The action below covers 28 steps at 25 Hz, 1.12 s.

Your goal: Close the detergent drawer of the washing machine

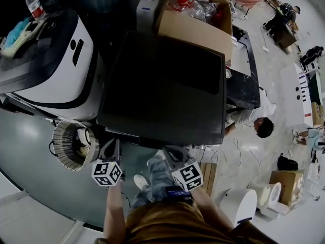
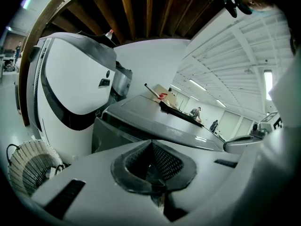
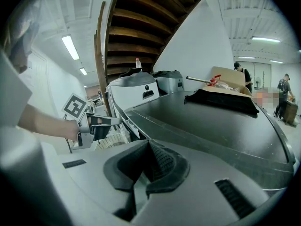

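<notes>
Both arms reach forward and down from the person's torso, forearms roughly parallel, and each hand holds its tool at the front edge of the washing machine with the dark grey flat top [image 1: 162, 80].

Left gripper [image 1: 112, 143]: at the machine's front-left corner, marker cube facing up, pointed at the front face. From the right gripper view, a bare hand [image 3: 71, 131] wraps its handle and its tip sits just beside the corner; contact can't be confirmed. Its fingers [image 2: 167, 161] are pressed together, 0 gap, nothing between them.

Right gripper [image 1: 170, 151]: near the middle of the front edge, angled in towards the left one, and the 2 are near each other but apart. Its fingers [image 3: 162, 163] are also closed pad to pad, holding nothing.

Detergent drawer: can't pick it out. It would be on the front face, which the top hides in the head view, and the gripper views show only a grey front strip under the top edge.

Surroundings: white rounded appliance with black trim [image 1: 51, 60] to the machine's left, woven round basket [image 1: 71, 145] on the floor below it beside the left gripper, and brown cardboard box [image 1: 195, 29] on the rear of the top.
</notes>
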Each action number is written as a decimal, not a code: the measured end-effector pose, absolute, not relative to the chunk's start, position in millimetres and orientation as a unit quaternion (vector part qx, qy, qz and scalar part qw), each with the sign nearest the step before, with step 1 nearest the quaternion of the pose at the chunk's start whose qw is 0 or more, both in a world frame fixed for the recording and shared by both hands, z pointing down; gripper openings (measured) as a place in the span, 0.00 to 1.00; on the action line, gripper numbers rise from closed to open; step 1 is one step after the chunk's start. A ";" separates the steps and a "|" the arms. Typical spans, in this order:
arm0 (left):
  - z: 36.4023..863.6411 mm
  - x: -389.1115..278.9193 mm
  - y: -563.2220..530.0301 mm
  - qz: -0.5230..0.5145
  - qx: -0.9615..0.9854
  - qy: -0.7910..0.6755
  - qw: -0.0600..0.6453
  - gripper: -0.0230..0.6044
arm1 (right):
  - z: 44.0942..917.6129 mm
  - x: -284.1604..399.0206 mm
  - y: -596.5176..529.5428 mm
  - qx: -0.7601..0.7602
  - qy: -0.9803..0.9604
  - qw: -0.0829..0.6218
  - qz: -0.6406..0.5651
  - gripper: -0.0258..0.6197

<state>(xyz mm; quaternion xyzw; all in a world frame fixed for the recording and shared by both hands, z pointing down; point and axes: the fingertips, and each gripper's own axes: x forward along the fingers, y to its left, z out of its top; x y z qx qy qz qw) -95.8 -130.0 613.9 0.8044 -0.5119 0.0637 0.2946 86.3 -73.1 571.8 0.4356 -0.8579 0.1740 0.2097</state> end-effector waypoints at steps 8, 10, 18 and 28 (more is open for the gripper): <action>614.2 -91.9 -142.6 0.060 0.805 -0.513 0.293 0.07 | 573.9 89.6 -75.8 0.435 -0.858 0.209 0.176 0.06; 614.1 -91.2 -144.6 0.058 0.805 -0.512 0.293 0.07 | 573.7 91.0 -77.1 0.436 -0.857 0.209 0.176 0.06; 614.6 -89.6 -150.8 0.050 0.803 -0.517 0.292 0.07 | 573.7 94.7 -80.4 0.439 -0.856 0.209 0.176 0.06; 608.5 -90.1 -149.5 0.063 0.800 -0.521 0.290 0.07 | 556.1 96.2 -85.1 0.459 -0.853 0.200 0.148 0.06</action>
